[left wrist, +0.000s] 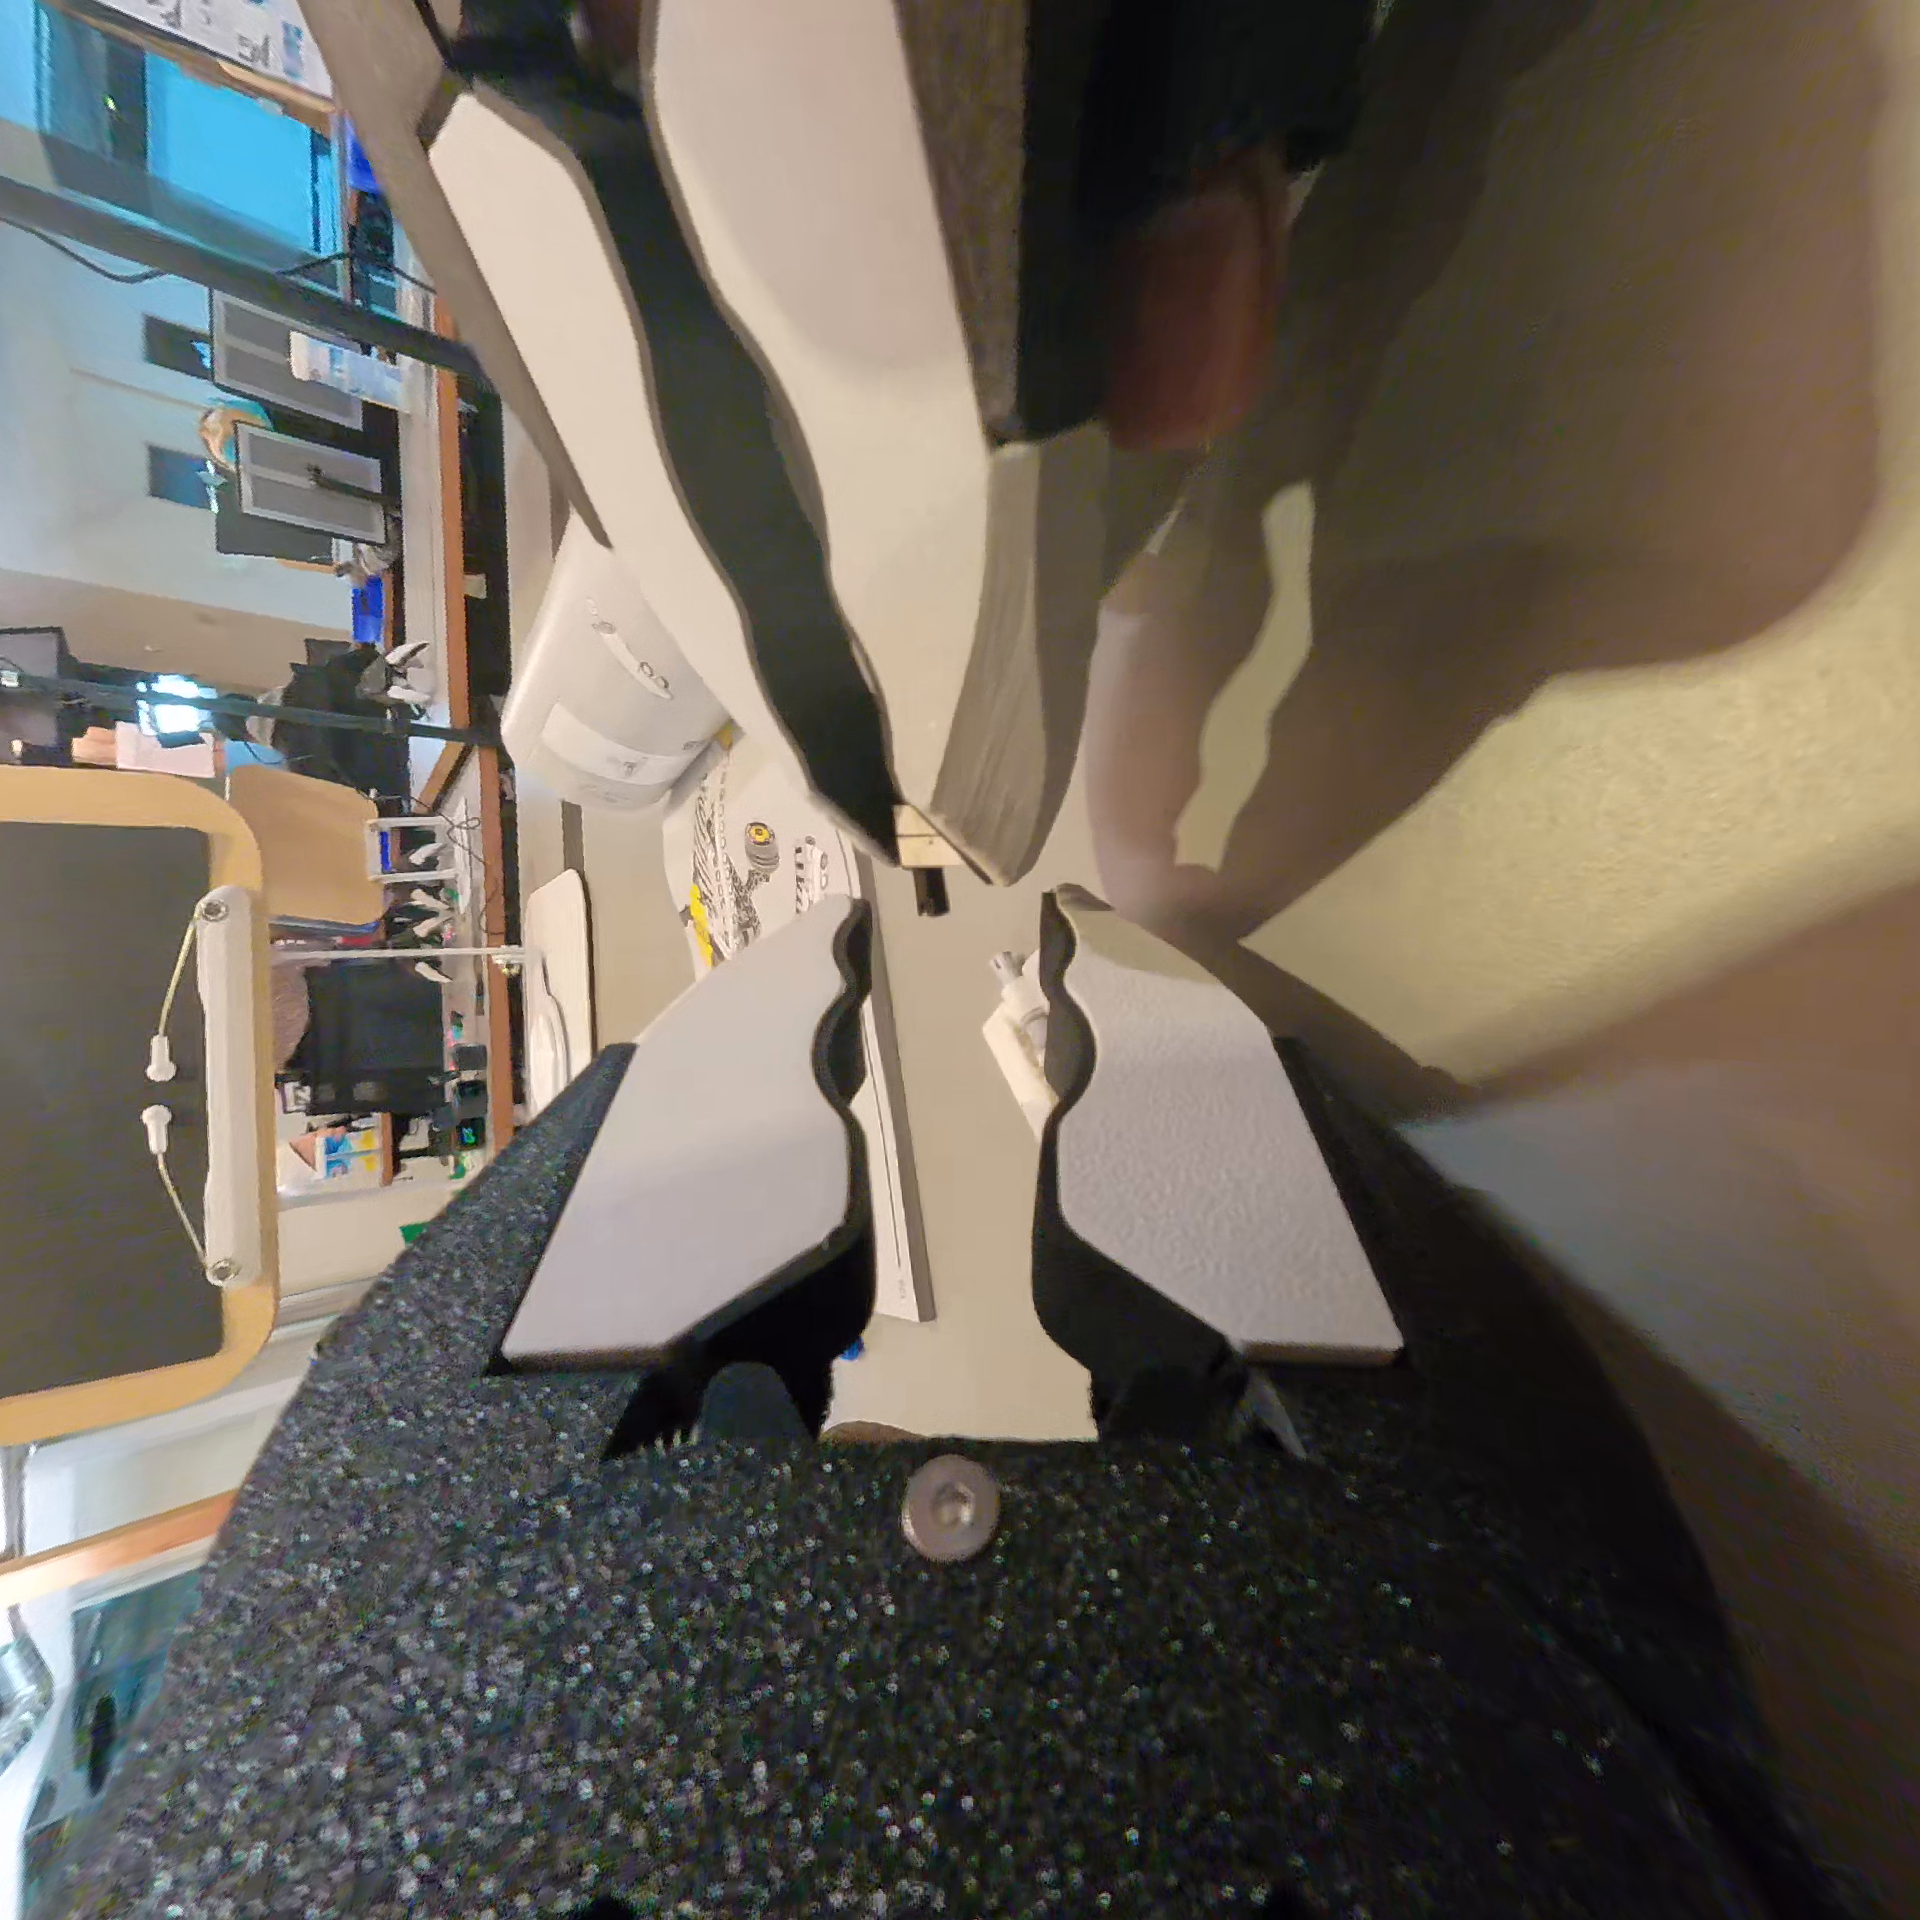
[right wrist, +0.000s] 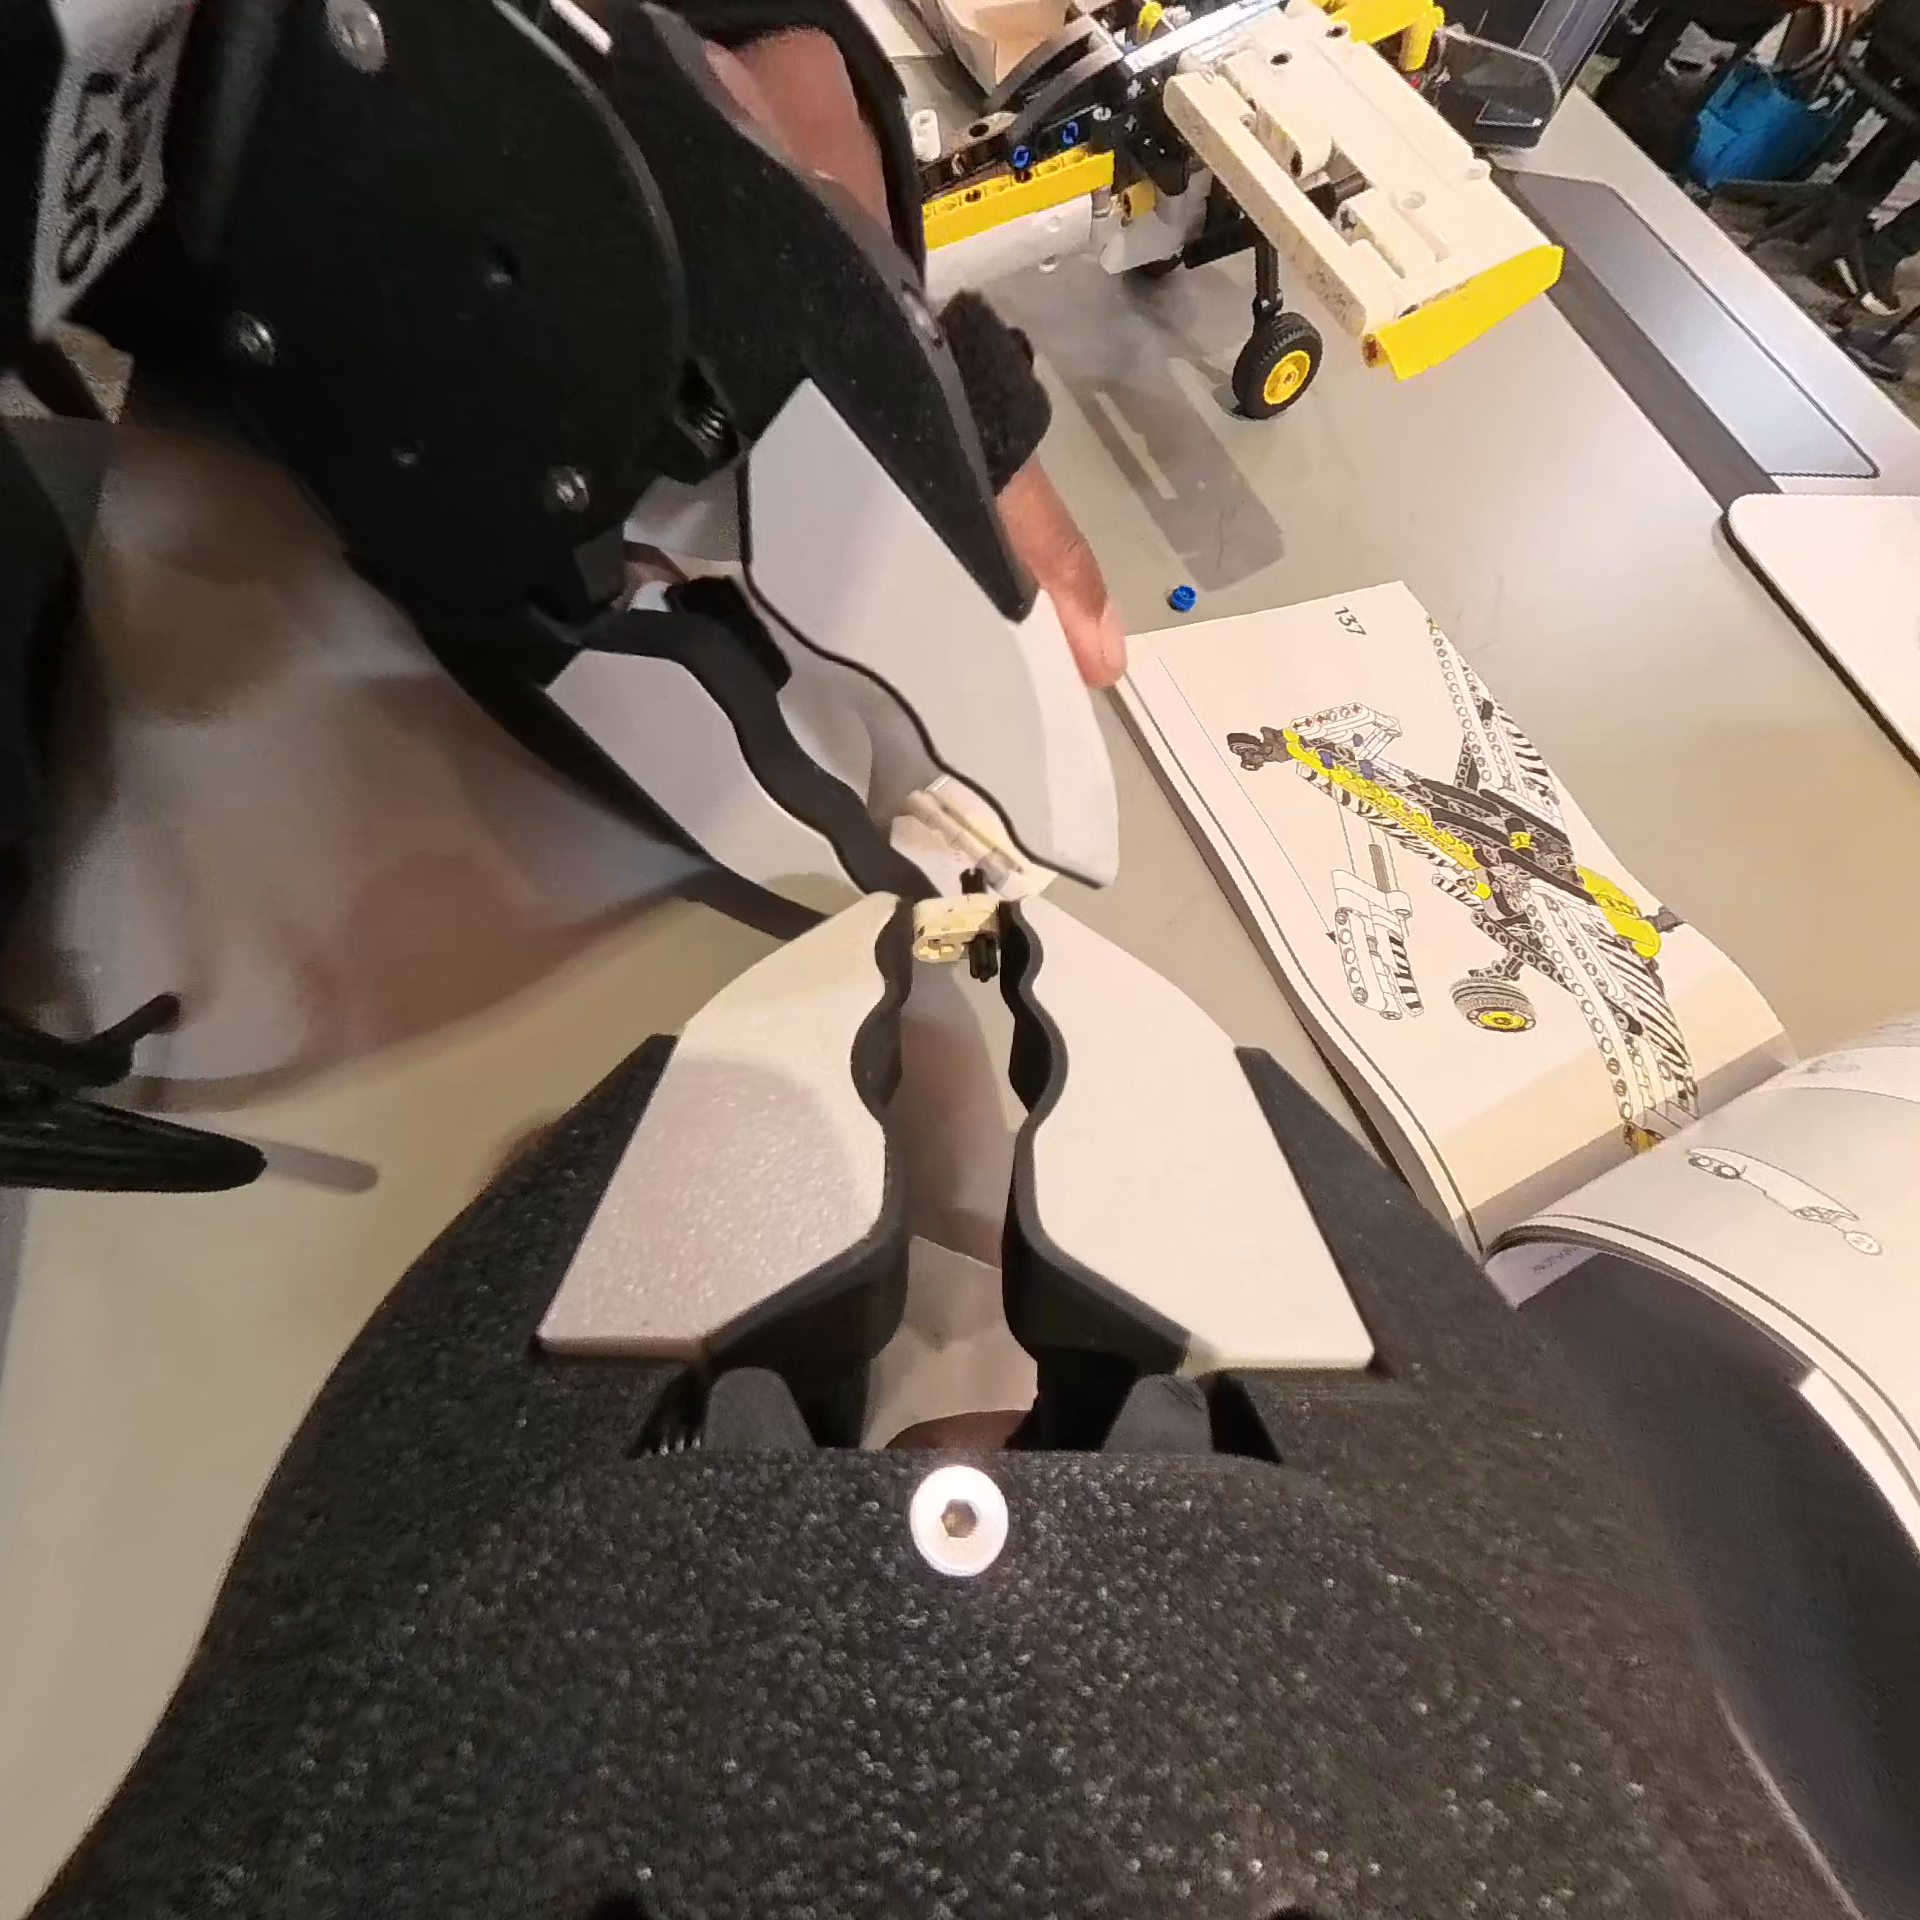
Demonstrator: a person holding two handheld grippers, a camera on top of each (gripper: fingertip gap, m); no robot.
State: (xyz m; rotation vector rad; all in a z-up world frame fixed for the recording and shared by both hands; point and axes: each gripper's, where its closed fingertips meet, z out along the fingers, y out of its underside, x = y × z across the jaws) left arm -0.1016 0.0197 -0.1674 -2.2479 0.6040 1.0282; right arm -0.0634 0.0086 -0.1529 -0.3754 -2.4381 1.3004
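While its far side hides behind the fingertips, the right gripper (right wrist: 956,930) pinches a cream connector piece (right wrist: 943,928) with a black pin (right wrist: 980,948); the left gripper (left wrist: 954,925) gapes around a white piece (left wrist: 1013,1023) beside one pad.

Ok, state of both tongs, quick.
Left tongs: open, white piece against one pad.
Right tongs: shut on cream piece with black pin.

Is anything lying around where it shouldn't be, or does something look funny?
One tiny blue piece lies by itself on the grey table, just past the open instruction booklet and apart from the yellow and white brick-built model. Nothing looks spilled or broken. The right gripper pinches a small cream piece with a black pin.
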